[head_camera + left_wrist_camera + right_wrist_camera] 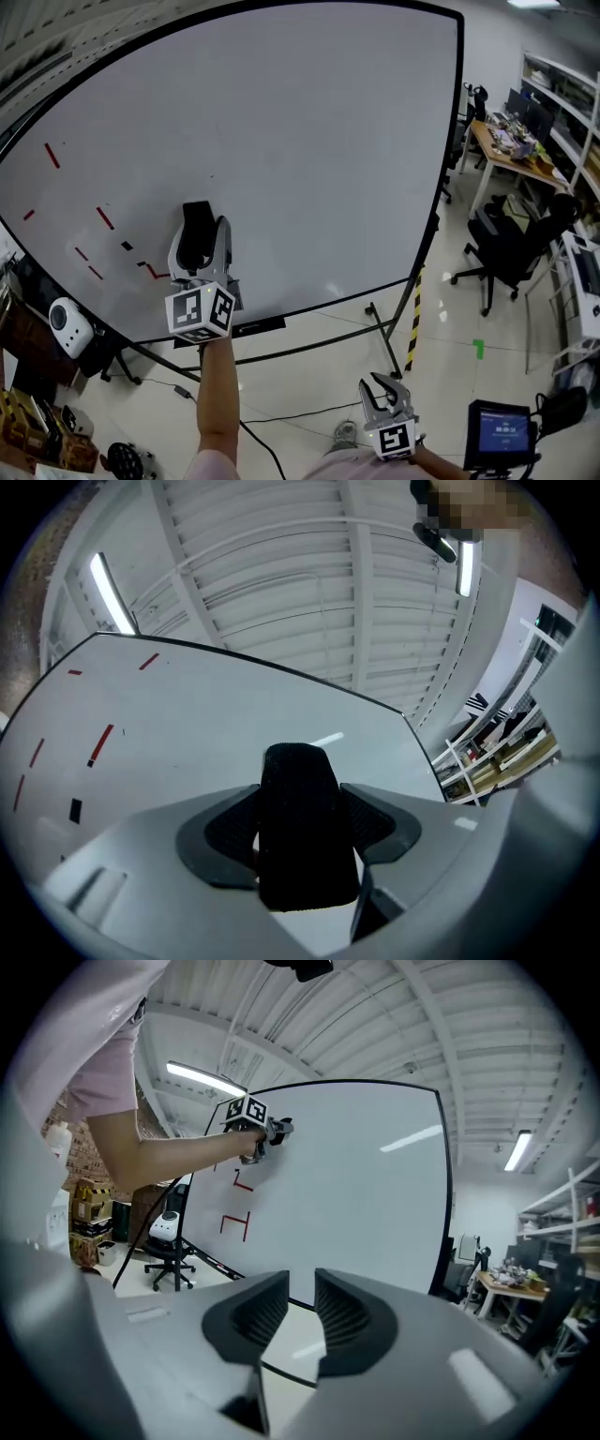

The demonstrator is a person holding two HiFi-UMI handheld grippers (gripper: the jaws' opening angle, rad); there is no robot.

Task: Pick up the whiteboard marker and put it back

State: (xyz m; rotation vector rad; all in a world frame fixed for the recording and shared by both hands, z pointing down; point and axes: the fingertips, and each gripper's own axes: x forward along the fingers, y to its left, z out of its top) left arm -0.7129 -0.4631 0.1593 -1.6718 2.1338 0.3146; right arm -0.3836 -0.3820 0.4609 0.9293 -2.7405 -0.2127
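Note:
My left gripper [199,232] is raised against the lower left of the whiteboard [281,141], shut on a black eraser-like block [196,230]. In the left gripper view the block [302,836] fills the gap between the jaws of the left gripper [305,822] and points at the board [187,742]. Low at the bottom right, away from the board, my right gripper [386,392] is narrowly open and holds nothing. Its view shows the right gripper [301,1307] with bare pads, and the left gripper [253,1129] at the board [356,1204]. I cannot pick out a marker.
Red strokes [103,218] and small black marks [127,246] sit on the board's left part. A dark narrow tray [260,326] hangs at its lower edge. The stand's legs [384,342], cables, an office chair [511,253], a desk [511,150] and a screen [502,433] surround it.

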